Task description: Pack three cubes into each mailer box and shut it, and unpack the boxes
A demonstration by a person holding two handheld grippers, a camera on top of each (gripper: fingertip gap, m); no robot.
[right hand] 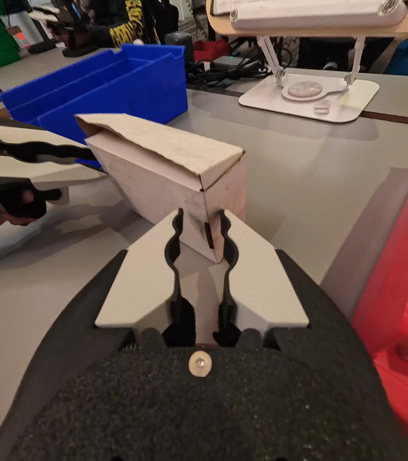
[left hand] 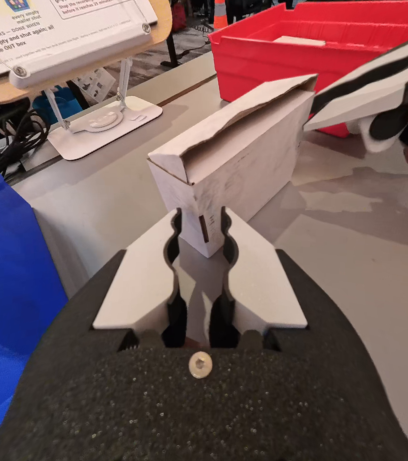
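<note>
Both claws, left (left hand: 200,214) and right (right hand: 201,215), clamp opposite ends of the mailer box (left hand: 242,149).

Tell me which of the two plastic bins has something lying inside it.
The red bin: a flat pale piece lies inside it. The blue bin shows only bare dividers in the part of its interior that is visible.

The mailer box (left hand: 235,159), its lid nearly down, hides whatever is inside, and whether either gripper's fingers actually press its corners cannot be told. The blue bin (left hand: 3,262) is cut off by the left wrist view's edge, the red bin (right hand: 402,287) by the right wrist view's. The instruction sheet stand (right hand: 307,94) loses its top at the frame edge.
</note>
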